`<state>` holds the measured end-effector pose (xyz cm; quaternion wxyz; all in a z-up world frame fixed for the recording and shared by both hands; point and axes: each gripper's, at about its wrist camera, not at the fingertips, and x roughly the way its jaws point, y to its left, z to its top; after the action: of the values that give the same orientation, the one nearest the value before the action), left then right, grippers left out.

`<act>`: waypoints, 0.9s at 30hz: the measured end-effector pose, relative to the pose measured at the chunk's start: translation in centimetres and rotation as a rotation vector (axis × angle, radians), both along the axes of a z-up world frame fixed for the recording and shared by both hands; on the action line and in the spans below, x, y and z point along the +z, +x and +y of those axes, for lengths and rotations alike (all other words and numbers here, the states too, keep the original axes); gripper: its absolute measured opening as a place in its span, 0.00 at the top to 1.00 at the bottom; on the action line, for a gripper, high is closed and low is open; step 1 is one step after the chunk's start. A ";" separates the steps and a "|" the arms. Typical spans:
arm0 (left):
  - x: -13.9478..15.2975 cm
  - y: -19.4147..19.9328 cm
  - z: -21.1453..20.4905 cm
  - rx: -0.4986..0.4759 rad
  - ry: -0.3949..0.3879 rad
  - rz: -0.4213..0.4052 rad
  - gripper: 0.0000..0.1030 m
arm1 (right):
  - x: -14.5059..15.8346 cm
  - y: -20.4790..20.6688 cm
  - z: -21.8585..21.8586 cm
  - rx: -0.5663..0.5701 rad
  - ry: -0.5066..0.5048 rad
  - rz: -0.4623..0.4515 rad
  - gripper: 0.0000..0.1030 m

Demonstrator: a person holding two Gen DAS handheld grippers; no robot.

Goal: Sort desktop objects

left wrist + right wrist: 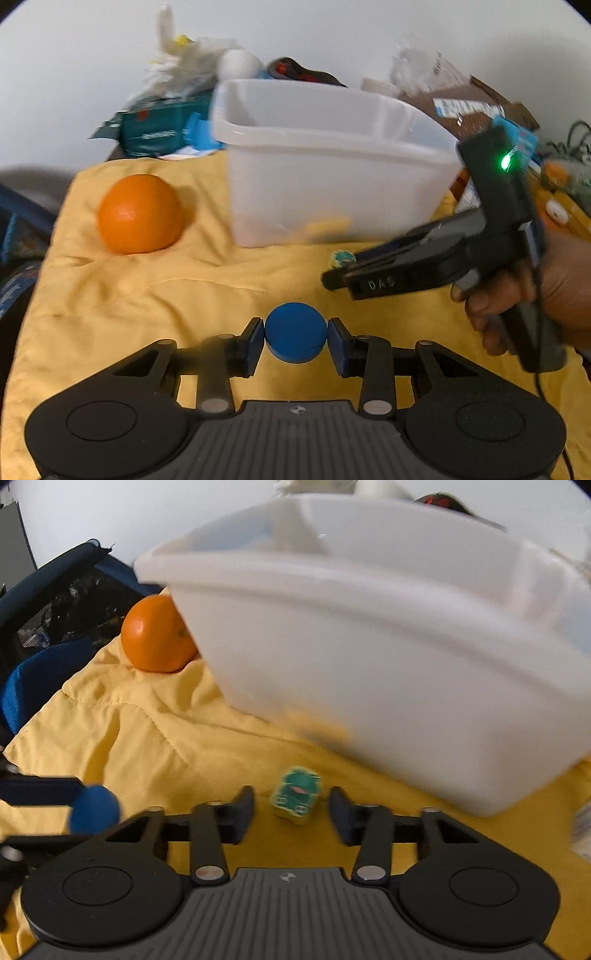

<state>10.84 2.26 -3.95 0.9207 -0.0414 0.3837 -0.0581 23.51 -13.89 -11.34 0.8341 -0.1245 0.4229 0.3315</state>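
An orange (140, 214) sits far left on the yellow cloth (147, 295). Your left tongs (295, 341) clamp the blue ball (295, 338). The white bin (332, 166) stands behind. Your right tongs (291, 812) gape wide around the small green eraser (297, 800), not touching it.

Both wrist cams sit low, facing the white bin (332, 162) (388, 664); right closer; both catch the orange (140, 214) (157, 635) left of it.

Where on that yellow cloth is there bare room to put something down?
The yellow cloth lies bare between the orange and the blue ball, in front of the white bin. It is crowded behind the bin and near the small green block.
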 end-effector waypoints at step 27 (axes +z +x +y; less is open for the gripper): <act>11.0 18.2 -2.2 0.060 0.107 -0.005 0.30 | 13.7 6.8 -9.1 -0.183 0.110 -0.103 0.25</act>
<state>29.02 0.04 7.01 0.9238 -0.0036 0.3827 -0.0100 30.28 -23.00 2.36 0.8870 -0.0561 0.3704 0.2700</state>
